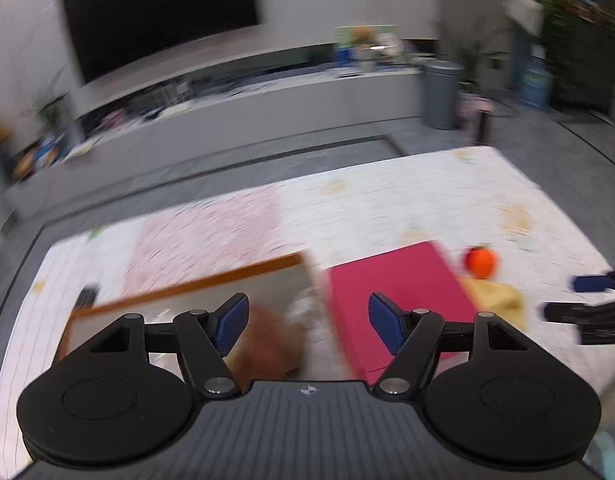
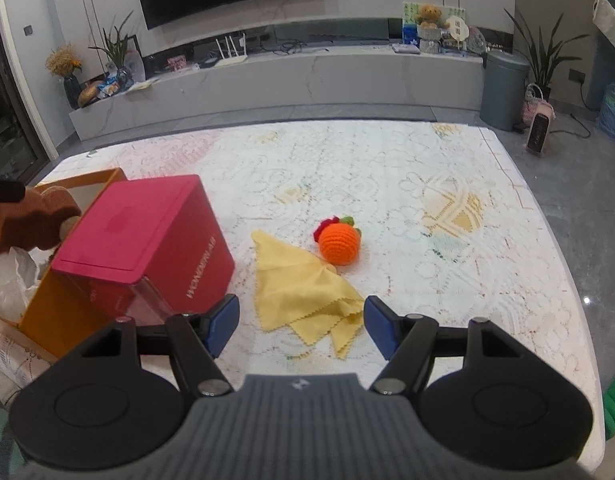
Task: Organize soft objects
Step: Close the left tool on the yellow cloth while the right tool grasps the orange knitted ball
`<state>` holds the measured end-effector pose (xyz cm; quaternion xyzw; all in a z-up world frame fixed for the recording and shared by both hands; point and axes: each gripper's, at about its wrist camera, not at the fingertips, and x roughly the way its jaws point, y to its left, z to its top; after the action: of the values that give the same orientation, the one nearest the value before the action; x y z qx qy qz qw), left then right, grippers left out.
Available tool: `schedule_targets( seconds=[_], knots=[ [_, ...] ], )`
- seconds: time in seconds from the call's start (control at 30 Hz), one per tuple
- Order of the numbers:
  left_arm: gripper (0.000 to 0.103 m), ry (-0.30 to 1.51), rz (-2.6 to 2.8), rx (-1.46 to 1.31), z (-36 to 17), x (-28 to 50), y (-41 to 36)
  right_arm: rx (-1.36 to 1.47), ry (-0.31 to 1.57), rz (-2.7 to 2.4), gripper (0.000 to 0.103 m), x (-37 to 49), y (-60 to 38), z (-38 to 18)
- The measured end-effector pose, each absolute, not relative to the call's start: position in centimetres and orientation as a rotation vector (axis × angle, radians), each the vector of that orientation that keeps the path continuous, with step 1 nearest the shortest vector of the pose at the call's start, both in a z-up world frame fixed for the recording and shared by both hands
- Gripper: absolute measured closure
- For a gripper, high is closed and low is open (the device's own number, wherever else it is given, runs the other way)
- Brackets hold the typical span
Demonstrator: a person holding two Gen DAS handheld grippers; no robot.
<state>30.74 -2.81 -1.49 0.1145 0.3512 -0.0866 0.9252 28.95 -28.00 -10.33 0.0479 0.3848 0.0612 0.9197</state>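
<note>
Left gripper: jaws spread wide, holding nothing. The left wrist view is heavily motion-blurred. Directly beyond the jaws lies a brown plush toy inside an orange open box, with the red lid propped against the box's right side.

Right gripper: jaws spread wide, holding nothing. Just beyond them a yellow cloth lies crumpled on the table, near its front edge. An orange crocheted ball sits at the cloth's far corner, touching or just beside it, toward the table's middle.

In the right wrist view the red lid leans tilted on the orange box at the table's left edge. The plush toy shows above white paper in the box. A lace-patterned cover spreads over the table.
</note>
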Motion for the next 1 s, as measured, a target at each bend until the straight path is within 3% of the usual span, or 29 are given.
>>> schedule_targets(
  seconds=[0.2, 0.47, 0.73, 0.8, 1.0],
  knots=[
    [0.022, 0.719, -0.363, 0.38, -1.9, 31.2, -9.7, 0.081, 0.81, 0.122, 0.035, 29.3, -29.5, -10.5],
    [0.022, 0.825, -0.495, 0.525, -6.6, 33.5, -17.8, 0.042, 0.846, 0.109, 0.035, 30.3, -32.3, -11.1],
    [0.02, 0.965, -0.465, 0.399, -11.6, 37.2, -21.2, -0.029, 0.881, 0.09, 0.037, 31.2, -34.9, -12.9],
    [0.02, 0.989, -0.434, 0.387, -12.6, 38.0, -21.8, -0.04, 0.889, 0.088, 0.043, 31.6, -35.4, -13.5],
    [0.016, 1.042, -0.363, 0.348, -15.9, 39.7, -22.8, -0.057, 0.923, 0.086, 0.045, 33.1, -36.3, -15.3]
  ],
)
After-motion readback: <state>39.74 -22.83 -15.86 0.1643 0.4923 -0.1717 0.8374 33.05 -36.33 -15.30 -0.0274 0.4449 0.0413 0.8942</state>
